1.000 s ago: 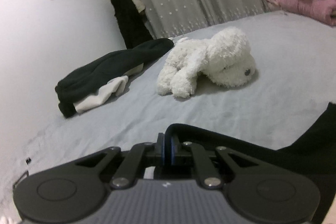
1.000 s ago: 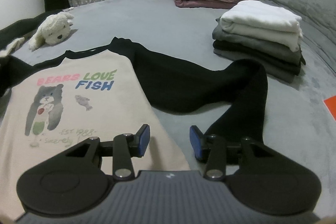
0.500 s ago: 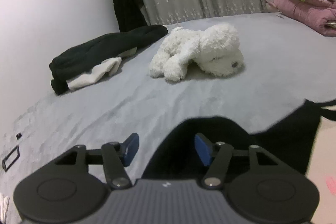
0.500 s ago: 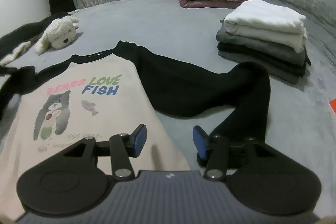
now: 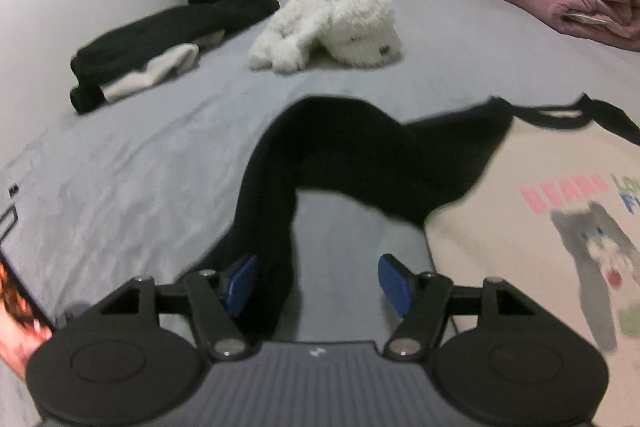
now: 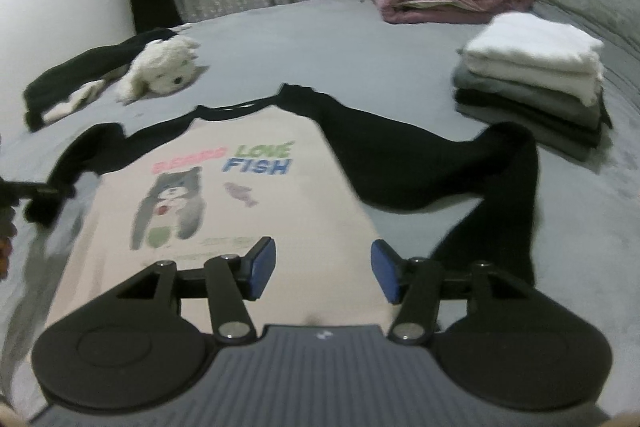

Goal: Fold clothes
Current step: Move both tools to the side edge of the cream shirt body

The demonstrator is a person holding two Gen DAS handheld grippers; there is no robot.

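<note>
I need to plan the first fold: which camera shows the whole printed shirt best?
The right wrist view: the shirt lies spread with both black sleeves and the full print visible. The left wrist view shows only one sleeve and a cropped, blurred edge of the print.

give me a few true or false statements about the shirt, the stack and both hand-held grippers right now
1. The left hand-held gripper is shut on the shirt's black sleeve. False: it is open, with the sleeve lying between its fingers.
2. The right hand-held gripper is open. True.
3. The shirt lies print side up. True.
4. The folded stack has a black garment on top. False: the top one is white.
5. The plush toy lies on the shirt. False: it lies apart on the bed.
</note>
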